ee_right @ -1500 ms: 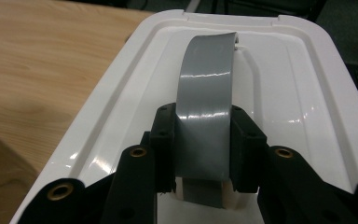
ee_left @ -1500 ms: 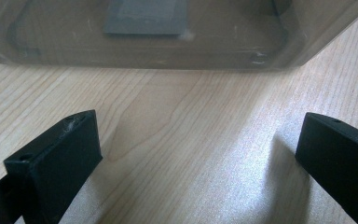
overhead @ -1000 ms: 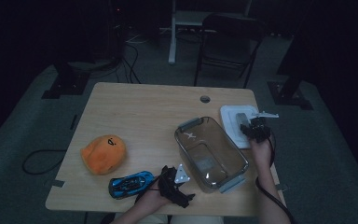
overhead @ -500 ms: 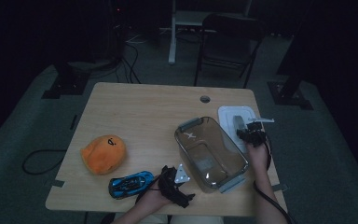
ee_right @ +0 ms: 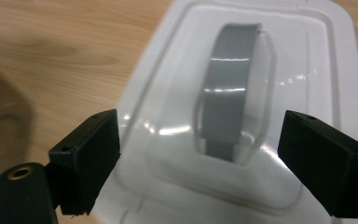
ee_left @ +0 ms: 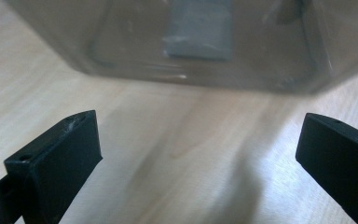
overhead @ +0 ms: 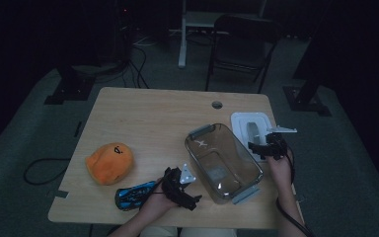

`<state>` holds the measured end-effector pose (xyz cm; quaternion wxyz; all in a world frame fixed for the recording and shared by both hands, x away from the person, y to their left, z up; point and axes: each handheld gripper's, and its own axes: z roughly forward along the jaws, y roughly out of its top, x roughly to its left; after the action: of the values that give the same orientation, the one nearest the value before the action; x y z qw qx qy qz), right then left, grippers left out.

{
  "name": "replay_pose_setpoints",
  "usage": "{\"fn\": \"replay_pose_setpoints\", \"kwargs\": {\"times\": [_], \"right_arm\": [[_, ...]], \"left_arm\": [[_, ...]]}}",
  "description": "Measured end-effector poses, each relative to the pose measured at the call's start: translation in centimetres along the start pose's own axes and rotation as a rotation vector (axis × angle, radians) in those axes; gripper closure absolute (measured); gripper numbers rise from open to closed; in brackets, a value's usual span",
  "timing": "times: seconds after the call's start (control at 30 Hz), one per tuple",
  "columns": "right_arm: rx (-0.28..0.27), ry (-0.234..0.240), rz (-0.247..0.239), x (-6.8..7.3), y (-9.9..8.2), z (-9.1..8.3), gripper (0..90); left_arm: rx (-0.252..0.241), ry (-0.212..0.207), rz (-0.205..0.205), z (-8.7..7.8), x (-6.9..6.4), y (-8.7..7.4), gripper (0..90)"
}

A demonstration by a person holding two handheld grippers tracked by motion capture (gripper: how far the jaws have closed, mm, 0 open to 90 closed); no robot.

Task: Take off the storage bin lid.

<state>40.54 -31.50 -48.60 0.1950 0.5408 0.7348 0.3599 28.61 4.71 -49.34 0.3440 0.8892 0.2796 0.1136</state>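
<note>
Table [overhead: 148,113]: light wood, seen from above in the high view; a round cable hole [overhead: 217,104] is set near its far edge.

White lid [overhead: 242,121]: laid flat on the table at the right side, just right of the container; a grey handle [ee_right: 230,100] is recessed along its middle. In the right gripper view the lid is seen close up, its near end lying between the two black jaws.

Right gripper [overhead: 265,147]: held over the near end of the white lid. Its jaws have just been opening and are now spread wide; the lid is straddled, but no pad is pressed against it, and nothing is gripped.

Clear container [overhead: 223,162]: a smoky, transparent rectangular dish with grey end tabs, placed right of centre and turned at an angle to the table edge. Its blurred wall is seen across the top of the left gripper view.

Left gripper [overhead: 191,197]: held at the near edge of the table, just left of the container's near corner. Its jaws are spread wide over bare wood, with nothing between them.

Blue toy car [overhead: 135,195]: laid at the near edge, touching or just beside the left hand.

Orange plush toy [overhead: 109,163]: set on the left part of the table, just beyond the car.

Folding chair [overhead: 242,44]: placed on the floor beyond the far edge.
</note>
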Motion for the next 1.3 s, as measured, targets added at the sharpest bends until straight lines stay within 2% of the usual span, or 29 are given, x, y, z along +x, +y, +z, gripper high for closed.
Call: {"fn": "replay_pose_setpoints", "kwargs": {"times": [0.1, 0.2, 0.3, 0.43, 0.57, 0.73, 0.83, 1.0, 1.1, 1.23, 1.3], "right_arm": [[-0.003, 0.039, -0.031, 0.4, -0.5, -0.7, 12.7], [0.020, 0.041, -0.072, 0.9, -1.2, -1.1, 12.7], [0.022, 0.066, -0.076, 1.2, -2.1, -1.4, 12.8], [0.032, 0.090, -0.090, 1.8, -3.3, -1.8, 12.8], [0.041, 0.124, -0.107, 2.8, -4.1, -1.8, 13.6], [0.044, 0.173, -0.097, 3.6, -4.7, -1.9, 14.7], [0.060, 0.210, -0.118, 4.3, -4.9, -1.9, 13.8], [0.050, 0.201, -0.150, 5.7, -5.3, -2.4, 13.9], [0.050, 0.220, -0.153, 6.3, -5.6, -2.6, 13.8], [0.043, 0.254, -0.159, 7.2, -6.1, -2.8, 13.7], [0.043, 0.272, -0.163, 7.8, -6.3, -2.8, 13.7]], "left_arm": [[0.003, -0.005, -0.025, -0.1, 1.0, 0.6, 0.5], [0.005, 0.019, -0.021, -0.1, 1.7, 1.4, 0.5], [0.009, 0.023, -0.037, -0.1, 2.7, 2.0, 0.5], [0.017, 0.049, -0.021, 0.0, 3.6, 2.8, 0.6], [0.023, 0.057, -0.017, 0.3, 4.3, 3.4, 0.5], [0.037, 0.076, -0.013, 0.4, 5.3, 3.4, 0.5], [0.044, 0.090, -0.007, 0.3, 5.9, 3.2, 0.5], [0.051, 0.109, 0.006, 0.0, 6.8, 3.1, 0.5], [0.055, 0.117, 0.001, -0.1, 7.6, 2.9, 0.5], [0.071, 0.164, 0.009, 0.2, 8.8, 2.9, 0.5], [0.077, 0.168, 0.001, 0.4, 9.6, 3.0, 0.5]]}}
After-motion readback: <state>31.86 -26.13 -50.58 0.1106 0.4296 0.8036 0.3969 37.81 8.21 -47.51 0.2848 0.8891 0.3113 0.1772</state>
